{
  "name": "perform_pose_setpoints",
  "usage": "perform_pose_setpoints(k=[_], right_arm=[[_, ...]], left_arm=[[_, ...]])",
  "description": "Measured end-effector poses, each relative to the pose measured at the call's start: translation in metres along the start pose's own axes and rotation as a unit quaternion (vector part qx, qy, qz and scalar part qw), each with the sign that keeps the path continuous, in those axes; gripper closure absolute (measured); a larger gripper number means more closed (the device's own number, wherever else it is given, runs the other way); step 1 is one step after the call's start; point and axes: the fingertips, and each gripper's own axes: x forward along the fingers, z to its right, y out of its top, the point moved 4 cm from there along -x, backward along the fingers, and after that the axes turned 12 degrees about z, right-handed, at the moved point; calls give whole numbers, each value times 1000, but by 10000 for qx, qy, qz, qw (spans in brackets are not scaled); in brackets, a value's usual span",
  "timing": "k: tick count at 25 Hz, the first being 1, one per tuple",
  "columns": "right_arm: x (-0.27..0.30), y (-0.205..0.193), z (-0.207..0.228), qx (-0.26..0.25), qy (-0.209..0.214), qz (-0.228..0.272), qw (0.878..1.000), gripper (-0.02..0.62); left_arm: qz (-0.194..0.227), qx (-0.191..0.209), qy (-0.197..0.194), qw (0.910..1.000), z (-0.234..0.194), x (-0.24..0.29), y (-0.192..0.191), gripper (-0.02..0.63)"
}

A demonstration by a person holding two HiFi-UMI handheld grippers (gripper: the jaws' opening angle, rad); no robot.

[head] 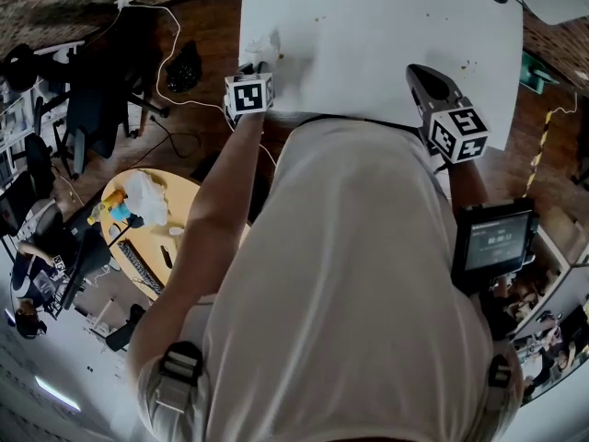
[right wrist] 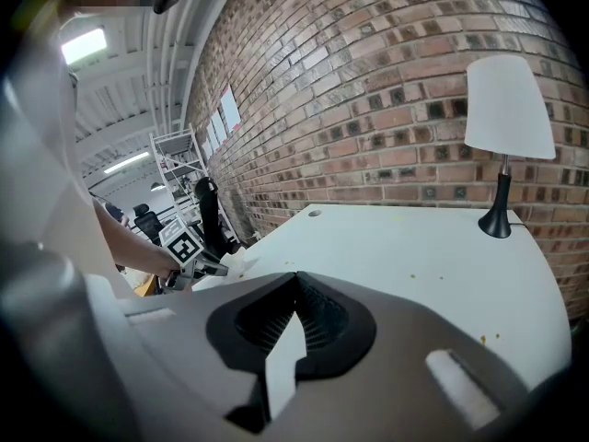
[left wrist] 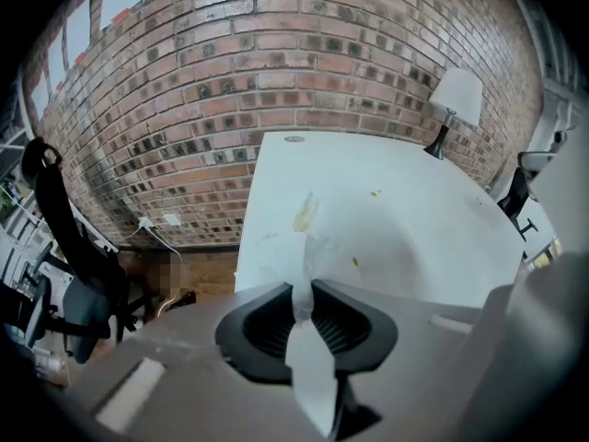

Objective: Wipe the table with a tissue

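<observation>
Left gripper [head: 256, 66] pinching the tissue [left wrist: 298, 254] should press flat across the stain [left wrist: 304, 212] on the table [head: 386, 35]; right gripper [right wrist: 293, 293] idles, jaws together

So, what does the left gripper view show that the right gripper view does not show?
Only the left gripper view: a yellowish smear on the table just beyond the tissue, and a wall socket with a white cable. Only the right gripper view: the left gripper from outside, a metal rack and ceiling lights. Both: the table, lamp, brick wall and tissue.
</observation>
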Motion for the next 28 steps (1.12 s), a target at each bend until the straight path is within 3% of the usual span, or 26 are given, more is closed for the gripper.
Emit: perform_pose_setpoints(k=[18,23,28], right_arm=[[-18,-8,22,99,34,12,9999,588],[-25,3,38,127,8,43,9999,588],[-25,7,49,156,-14,66,9999,588]], left_arm=[[-100,413,-103,9990,38,11,5,552],[-611,503,-75,9968,52,13,-8,554],[-283,561,-504,9967,78,13,18,552]])
